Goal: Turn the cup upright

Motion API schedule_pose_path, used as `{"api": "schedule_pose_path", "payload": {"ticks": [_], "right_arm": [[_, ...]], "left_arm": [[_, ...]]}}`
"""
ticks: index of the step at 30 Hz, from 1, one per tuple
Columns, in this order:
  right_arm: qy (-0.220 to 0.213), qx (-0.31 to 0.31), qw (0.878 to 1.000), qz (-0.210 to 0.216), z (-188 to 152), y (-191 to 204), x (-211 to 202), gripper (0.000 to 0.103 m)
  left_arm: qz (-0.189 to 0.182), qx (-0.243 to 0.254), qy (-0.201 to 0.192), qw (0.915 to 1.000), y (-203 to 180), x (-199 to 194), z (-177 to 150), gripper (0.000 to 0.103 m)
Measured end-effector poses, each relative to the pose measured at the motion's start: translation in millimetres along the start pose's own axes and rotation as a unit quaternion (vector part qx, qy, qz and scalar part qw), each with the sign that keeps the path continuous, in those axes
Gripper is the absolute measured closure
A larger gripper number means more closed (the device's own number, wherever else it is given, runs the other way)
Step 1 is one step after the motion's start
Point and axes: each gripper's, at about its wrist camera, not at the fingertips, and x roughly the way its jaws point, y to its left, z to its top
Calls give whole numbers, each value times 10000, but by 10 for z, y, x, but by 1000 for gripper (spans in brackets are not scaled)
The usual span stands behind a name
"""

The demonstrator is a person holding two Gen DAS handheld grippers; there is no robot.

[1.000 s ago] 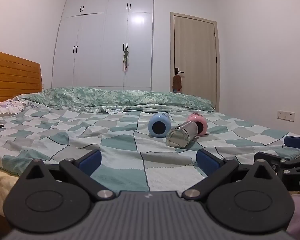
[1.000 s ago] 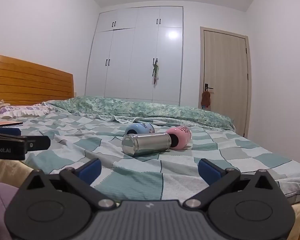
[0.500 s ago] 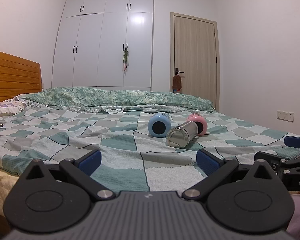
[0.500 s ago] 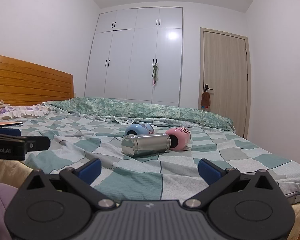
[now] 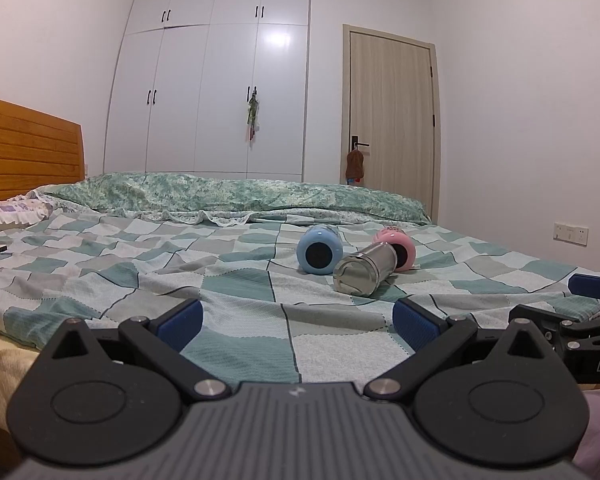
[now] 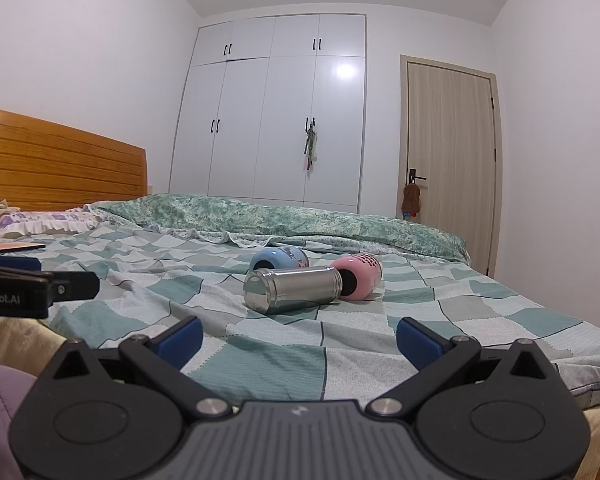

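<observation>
Three cups lie on their sides close together on the checked bedspread point(image 5: 240, 292): a steel cup point(image 5: 359, 274), a blue cup point(image 5: 319, 249) and a pink cup point(image 5: 397, 246). In the right wrist view the steel cup point(image 6: 292, 290) lies crosswise in front of the blue cup point(image 6: 278, 259) and the pink cup point(image 6: 357, 276). My left gripper point(image 5: 298, 322) is open and empty, low at the bed's near edge, well short of the cups. My right gripper point(image 6: 300, 336) is open and empty, also short of them.
A folded green quilt point(image 5: 236, 196) lies across the far side of the bed. A wooden headboard point(image 6: 60, 172) and pillows point(image 6: 40, 224) are at the left. White wardrobes point(image 5: 216, 80) and a door point(image 5: 391, 120) stand behind. A flat item point(image 6: 16, 246) lies at the left.
Both views have crept very slightly; the cups have not moved and both grippers stay open.
</observation>
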Motion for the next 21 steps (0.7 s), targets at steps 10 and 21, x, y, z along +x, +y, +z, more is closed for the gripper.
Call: {"api": "schedule_pose_path", "payload": {"ticks": [10, 21], "right_arm": [[-2, -2, 10000, -2, -6, 5, 6, 0], [-11, -1, 10000, -4, 10, 2, -1, 0]], "left_arm": [[2, -8, 2, 10000, 2, 2, -3, 0], [-3, -19, 5, 10000, 2, -12, -1, 0]]}}
